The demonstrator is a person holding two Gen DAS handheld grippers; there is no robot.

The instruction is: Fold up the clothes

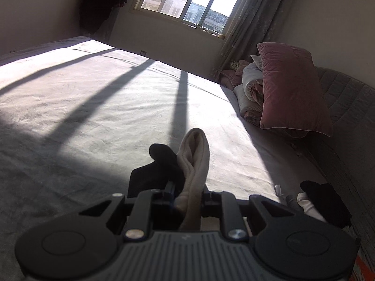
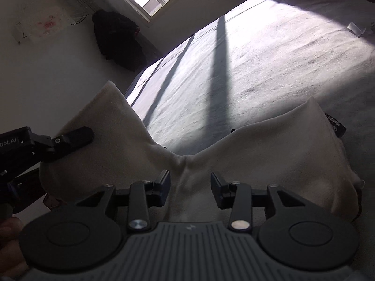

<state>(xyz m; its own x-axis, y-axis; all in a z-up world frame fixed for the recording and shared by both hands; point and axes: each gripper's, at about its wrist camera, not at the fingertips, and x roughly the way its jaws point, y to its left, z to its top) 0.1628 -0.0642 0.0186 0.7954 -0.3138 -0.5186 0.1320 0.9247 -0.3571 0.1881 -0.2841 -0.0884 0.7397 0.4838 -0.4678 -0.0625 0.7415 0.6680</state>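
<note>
A cream garment hangs over the grey bed, sagging in the middle between two raised corners. My left gripper is shut on a bunched fold of this cream garment, with a dark piece of cloth beside the fold. In the right wrist view the left gripper pinches the garment's upper left corner. My right gripper is open, its fingers standing apart on either side of the garment's centre seam without pressing it. A black label shows at the garment's right corner.
The bed sheet is lit by window light with bar shadows. A pink pillow and a rolled quilt lie at the headboard. Black and white clothes lie at the right. Dark clothing hangs in the far corner.
</note>
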